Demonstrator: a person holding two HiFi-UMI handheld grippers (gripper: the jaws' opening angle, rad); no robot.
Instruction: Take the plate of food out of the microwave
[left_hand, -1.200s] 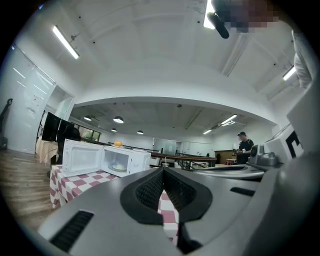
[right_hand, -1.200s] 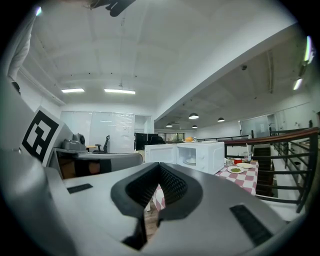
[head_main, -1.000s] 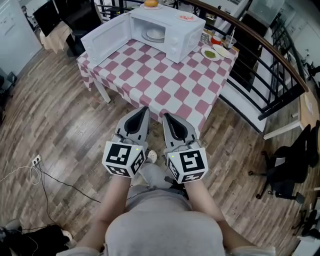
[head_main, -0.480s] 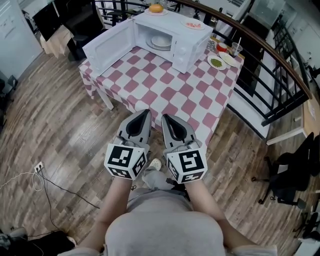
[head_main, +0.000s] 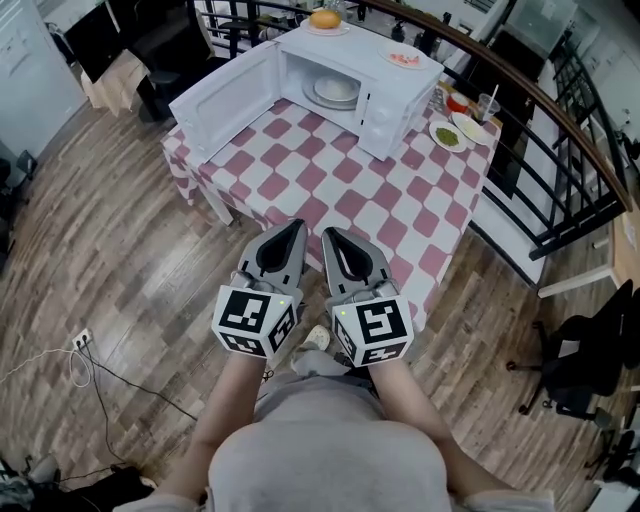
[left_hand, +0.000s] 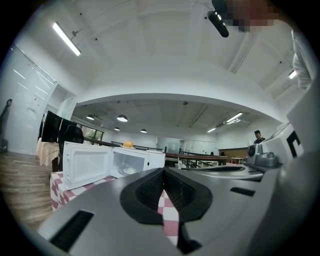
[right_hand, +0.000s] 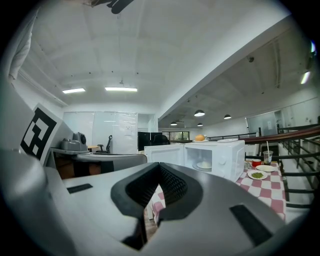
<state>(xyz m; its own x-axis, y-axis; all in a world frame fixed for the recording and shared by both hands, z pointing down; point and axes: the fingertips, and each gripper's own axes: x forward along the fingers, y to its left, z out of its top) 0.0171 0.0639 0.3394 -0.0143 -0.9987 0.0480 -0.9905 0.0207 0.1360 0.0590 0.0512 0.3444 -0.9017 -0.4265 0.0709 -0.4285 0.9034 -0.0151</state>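
Two devices are held side by side and pointed level toward the counter (head_main: 340, 190), which is covered in a red-and-white check cloth. The left hand-held gripper (head_main: 290, 228) is clenched, its jaws pressed together with nothing between them. The right hand-held gripper (head_main: 331, 236) is likewise clenched and empty. In the head view their tips are seen against the counter's near edge, above a wooden floor (head_main: 120, 250).

At the counter's far side a white microwave (head_main: 395, 100) is set with its door (head_main: 225, 95) swung wide open to the left. The plate of food (head_main: 336, 90) is seen inside the cavity, resting flat and well apart from both grippers. On top of the microwave an orange round item (head_main: 324, 18) is placed on a plate, and a second plate with reddish food (head_main: 404, 59) lies near it. Beside the microwave, on the right, a small dish of green food (head_main: 447, 136) is set on the cloth. A dark railing (head_main: 560, 130) runs behind the counter.
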